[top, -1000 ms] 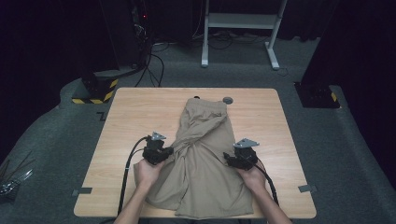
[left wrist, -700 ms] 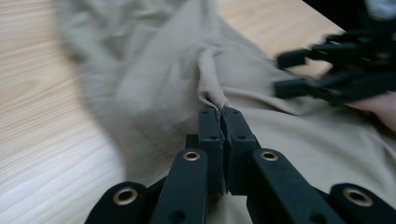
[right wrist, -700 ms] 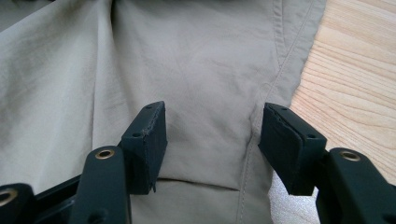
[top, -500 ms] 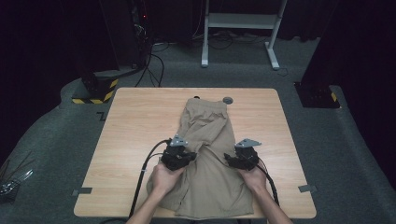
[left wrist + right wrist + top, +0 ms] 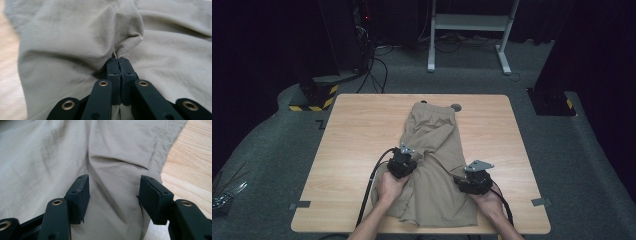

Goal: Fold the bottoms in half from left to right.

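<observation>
Presently, the left gripper [image 5: 404, 161] has its two black jaws pressed fully together on a pinched fold of the beige woven-fabric garment [image 5: 432, 165]; in the left gripper view a stitched hem edge of that cloth [image 5: 127, 46] rises straight out from between the closed tips [image 5: 117, 61]. Cloth bunches up just ahead of these jaws and falls away to both sides of them. Pale wooden tabletop [image 5: 8, 82] shows to the left of the jaws in that view, beyond the cloth's edge.

Right gripper [image 5: 472, 181]: jaws stand apart, with no pad pressing on anything. In the right gripper view the garment [image 5: 50, 157] lies directly beneath and ahead of the spread tips [image 5: 113, 195], a soft crease running forward between them. The garment's seamed side edge [image 5: 160, 152] passes just beside the right-hand jaw, with bare light wooden table [image 5: 190, 165] beyond it.

High view: the garment lies lengthwise on the table [image 5: 357, 135], reaching away from both grippers toward the far edge. Both grippers sit over its near half, the left one at a ridge of gathered cloth, the right one close to the garment's right edge. A black cable [image 5: 371, 187] trails back from the left gripper along the person's forearm.
</observation>
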The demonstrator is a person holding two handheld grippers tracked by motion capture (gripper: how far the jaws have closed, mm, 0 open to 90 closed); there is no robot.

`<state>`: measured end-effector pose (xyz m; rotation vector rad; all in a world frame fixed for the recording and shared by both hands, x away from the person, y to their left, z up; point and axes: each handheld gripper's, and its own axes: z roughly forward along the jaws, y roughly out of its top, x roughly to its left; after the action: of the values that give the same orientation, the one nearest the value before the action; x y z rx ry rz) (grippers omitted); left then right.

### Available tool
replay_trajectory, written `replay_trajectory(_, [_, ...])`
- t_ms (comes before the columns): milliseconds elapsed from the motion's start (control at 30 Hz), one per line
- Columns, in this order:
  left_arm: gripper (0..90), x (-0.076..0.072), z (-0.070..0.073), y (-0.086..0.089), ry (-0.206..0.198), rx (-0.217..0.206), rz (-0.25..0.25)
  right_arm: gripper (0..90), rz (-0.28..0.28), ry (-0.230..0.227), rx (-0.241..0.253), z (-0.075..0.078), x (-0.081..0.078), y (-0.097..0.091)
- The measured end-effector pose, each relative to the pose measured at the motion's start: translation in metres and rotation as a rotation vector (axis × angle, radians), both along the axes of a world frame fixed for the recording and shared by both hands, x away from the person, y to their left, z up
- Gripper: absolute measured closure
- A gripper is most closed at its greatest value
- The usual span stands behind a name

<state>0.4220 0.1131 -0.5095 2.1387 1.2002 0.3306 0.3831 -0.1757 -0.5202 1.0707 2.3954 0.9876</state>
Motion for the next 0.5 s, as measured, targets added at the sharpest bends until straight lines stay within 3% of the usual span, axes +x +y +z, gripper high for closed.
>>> replay_trajectory(167, [88.3, 0.02, 0.001, 0.014, 0.033, -0.026, 0.056, 41.7, -0.02, -0.011, 0.019, -0.002, 0.012, 0.006])
replay_trajectory(267, [88.4, 0.019, 0.012, 0.016, 0.014, -0.064, 0.066, 41.3, -0.025, -0.009, 0.017, -0.002, 0.016, 0.01])
replay_trajectory(367, [88.4, 0.004, 0.035, 0.012, -0.029, -0.145, 0.03, 41.3, -0.035, -0.016, 0.024, -0.003, 0.017, 0.011])
replay_trajectory(500, [88.4, -0.012, 0.059, -0.005, -0.071, -0.178, -0.055, 41.3, -0.033, -0.016, 0.024, -0.003, 0.017, 0.011])
